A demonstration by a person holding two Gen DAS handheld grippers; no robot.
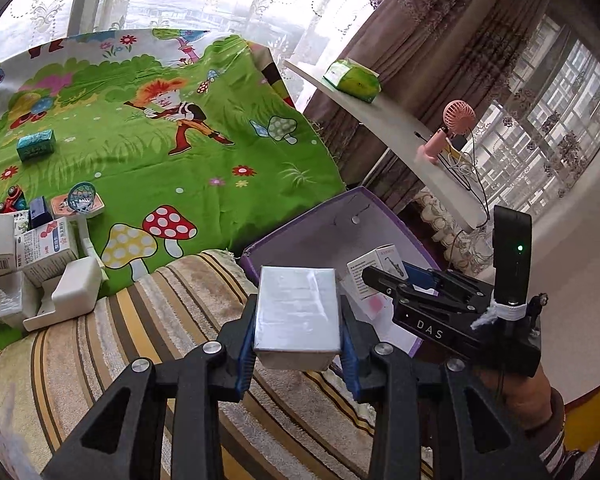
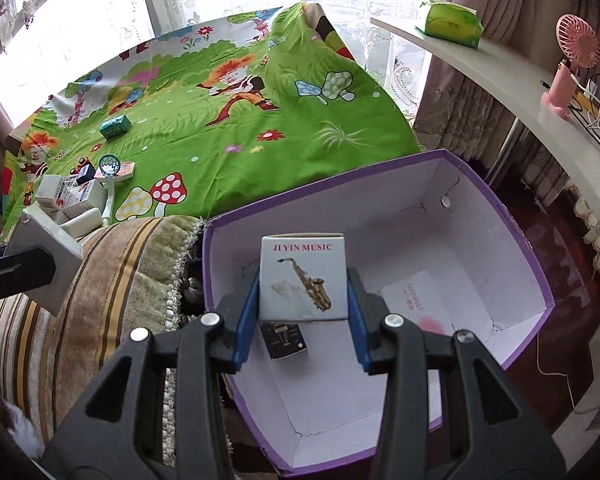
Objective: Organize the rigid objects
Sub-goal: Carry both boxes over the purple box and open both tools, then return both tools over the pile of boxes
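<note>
My left gripper (image 1: 298,334) is shut on a plain white box (image 1: 298,312), held above the striped cushion beside the purple box (image 1: 340,220). My right gripper (image 2: 303,320) is shut on a small box printed with a saxophone (image 2: 303,280), held over the open purple box (image 2: 500,208). A small black item (image 2: 286,340) lies on the box floor under it. The right gripper with its saxophone box (image 1: 374,272) shows in the left wrist view, over the purple box. The left gripper's white box (image 2: 44,256) shows at the left edge of the right wrist view.
A pile of small boxes and toys (image 1: 32,248) lies on the green cartoon sheet (image 1: 160,152), with a teal box (image 1: 36,145) farther back. A white shelf (image 2: 500,72) holds a green tissue pack (image 2: 450,24) and a pink fan (image 2: 572,64). A striped cushion (image 2: 112,280) borders the purple box.
</note>
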